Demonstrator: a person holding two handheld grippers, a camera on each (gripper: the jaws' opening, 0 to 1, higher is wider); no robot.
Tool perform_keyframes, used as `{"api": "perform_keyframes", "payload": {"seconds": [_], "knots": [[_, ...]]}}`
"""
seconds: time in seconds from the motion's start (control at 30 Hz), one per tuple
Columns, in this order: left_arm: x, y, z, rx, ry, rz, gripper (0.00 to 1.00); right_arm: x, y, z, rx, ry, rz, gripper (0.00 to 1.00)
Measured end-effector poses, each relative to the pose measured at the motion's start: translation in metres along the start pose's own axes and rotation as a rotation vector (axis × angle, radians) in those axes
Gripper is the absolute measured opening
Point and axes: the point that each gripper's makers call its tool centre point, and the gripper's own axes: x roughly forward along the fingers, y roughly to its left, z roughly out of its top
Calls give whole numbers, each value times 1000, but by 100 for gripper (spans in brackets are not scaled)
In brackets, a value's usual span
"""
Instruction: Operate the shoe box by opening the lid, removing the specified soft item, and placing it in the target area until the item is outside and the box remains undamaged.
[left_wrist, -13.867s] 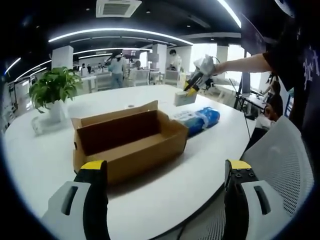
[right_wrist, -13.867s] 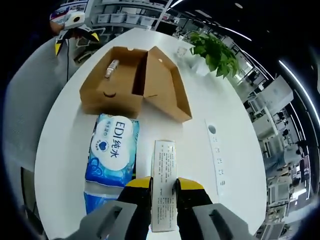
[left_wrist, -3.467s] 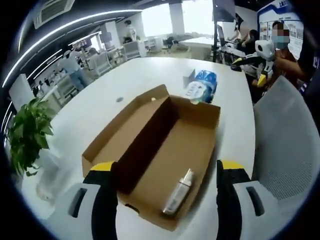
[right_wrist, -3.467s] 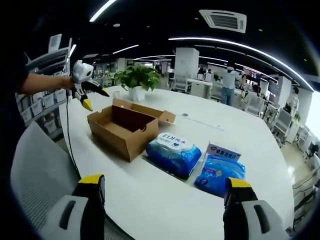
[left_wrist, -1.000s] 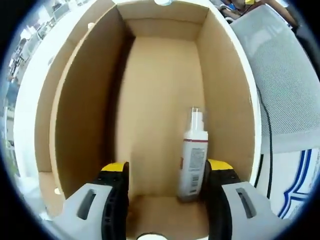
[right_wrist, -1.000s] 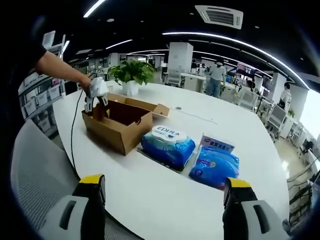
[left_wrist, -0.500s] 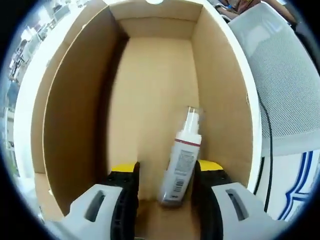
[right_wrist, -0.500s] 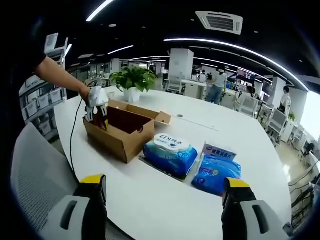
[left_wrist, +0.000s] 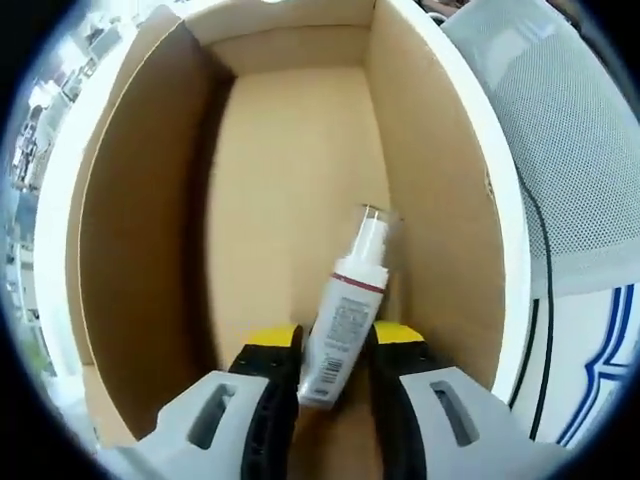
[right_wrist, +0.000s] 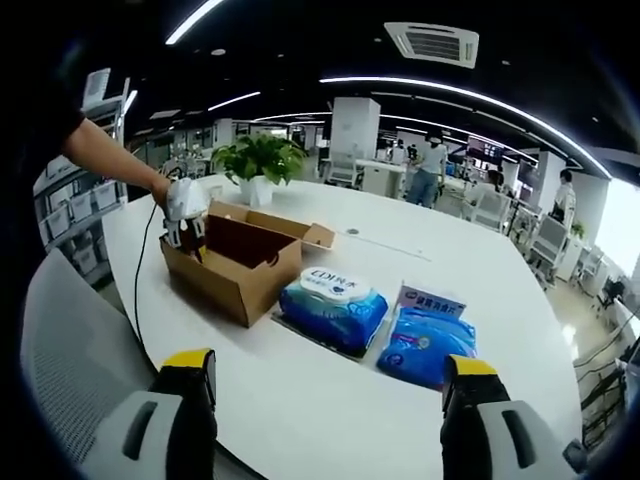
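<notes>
In the left gripper view a white pump bottle (left_wrist: 345, 318) with a clear cap lies on the floor of the open brown shoe box (left_wrist: 150, 230). My left gripper (left_wrist: 334, 348) is down inside the box, its yellow-tipped jaws closed against the bottle's lower half. The right gripper view has the same box (right_wrist: 240, 265) on the white table (right_wrist: 330, 400), its lid folded back, with the left gripper (right_wrist: 184, 222) dipped into its near-left end in a person's hand. My right gripper (right_wrist: 325, 375) hangs open above the table's near edge, holding nothing.
Two blue wet-wipe packs (right_wrist: 333, 302) (right_wrist: 427, 337) lie right of the box. A potted plant (right_wrist: 261, 162) stands behind it. A grey mesh chair (right_wrist: 70, 370) sits at the near left, also seen beside the box (left_wrist: 560, 150). People and desks are far behind.
My left gripper's jaws have drawn together onto the bottle, which has tilted slightly left. The right gripper has stayed open and nearly still.
</notes>
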Motion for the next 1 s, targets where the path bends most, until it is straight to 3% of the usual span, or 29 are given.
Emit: {"api": "perform_keyframes", "payload": {"seconds": [0.13,0.33,0.7,1.0], "knots": [[0,1,0,2,7,24,24,-2,0,1,-1,-13,-11,91],[-4,6,-1,-6,10,56,22,-7,9,15,13,-83,25,94],[-25,17,4,-84,-18,116,19,-7,14,25,-18,-125,43,91],[-48,24,10,-205,-110,156,19,-9,20,31,-32,-152,71,84]]}}
